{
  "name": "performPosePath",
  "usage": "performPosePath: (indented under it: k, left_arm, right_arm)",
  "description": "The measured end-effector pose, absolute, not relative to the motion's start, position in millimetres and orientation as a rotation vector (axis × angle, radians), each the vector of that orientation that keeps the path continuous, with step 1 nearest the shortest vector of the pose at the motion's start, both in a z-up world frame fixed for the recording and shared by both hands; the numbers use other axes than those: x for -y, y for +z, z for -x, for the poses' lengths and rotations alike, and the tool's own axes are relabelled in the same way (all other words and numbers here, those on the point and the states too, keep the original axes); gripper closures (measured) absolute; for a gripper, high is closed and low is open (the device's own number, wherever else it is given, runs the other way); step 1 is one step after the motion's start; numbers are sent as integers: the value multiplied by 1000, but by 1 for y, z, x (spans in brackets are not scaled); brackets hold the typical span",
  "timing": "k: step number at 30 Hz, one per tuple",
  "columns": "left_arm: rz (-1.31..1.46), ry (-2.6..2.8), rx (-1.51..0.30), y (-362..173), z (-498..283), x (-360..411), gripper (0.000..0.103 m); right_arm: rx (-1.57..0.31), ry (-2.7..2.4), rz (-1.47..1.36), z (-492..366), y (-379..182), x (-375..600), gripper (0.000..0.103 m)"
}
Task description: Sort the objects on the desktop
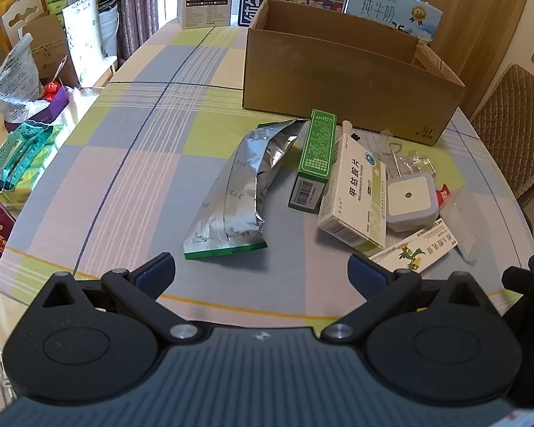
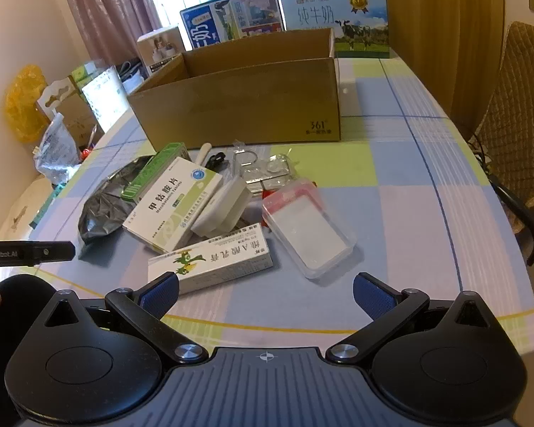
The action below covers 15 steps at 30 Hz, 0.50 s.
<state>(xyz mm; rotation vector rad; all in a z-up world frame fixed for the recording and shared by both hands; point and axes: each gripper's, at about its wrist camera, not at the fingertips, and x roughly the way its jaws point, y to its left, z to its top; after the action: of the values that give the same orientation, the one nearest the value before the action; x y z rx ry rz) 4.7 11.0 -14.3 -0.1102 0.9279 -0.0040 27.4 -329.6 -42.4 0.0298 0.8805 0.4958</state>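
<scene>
Nothing's been grabbed yet here: both grippers hang low over the near edge of the tabletop (image 1: pixel 131 149), and the left gripper (image 1: pixel 261 274) and right gripper (image 2: pixel 265 293) both have their blue-padded fingers spread wide with nothing between them. My guess is they're lined up like this to pick a first target from the pile. The clutter sits bunched together just in front of the open cardboard box (image 1: pixel 341 82), which looks empty from what I can see and is probably where things go. On the left of the pile there's a crinkly silver foil pouch (image 1: pixel 238 192) lying flat, floppy and creased, so it'd likely buckle if pinched. Next to it a slim green carton (image 1: pixel 315 160) leans against a white medicine box (image 1: pixel 354 199), both stiff cardboard with clean edges. A rounded white square plug-in gadget (image 1: pixel 407 199) rests against that box. Closest to the right gripper are a long ointment carton (image 2: pixel 210 261) and a clear plastic tray (image 2: pixel 308 231), glossy and probably slippery. Blister packs (image 2: pixel 267 174) are behind.
</scene>
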Motion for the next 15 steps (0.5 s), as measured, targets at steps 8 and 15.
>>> performPosePath:
  k: [8, 15]
  left_arm:
    - [139, -7, -928, -15, -5, -14, 2]
    - [150, -12, -931, -15, -7, -15, 2]
  right_arm:
    - [-882, 488, -22, -27, -43, 327, 2]
    - [-881, 498, -47, -28, -42, 330, 2]
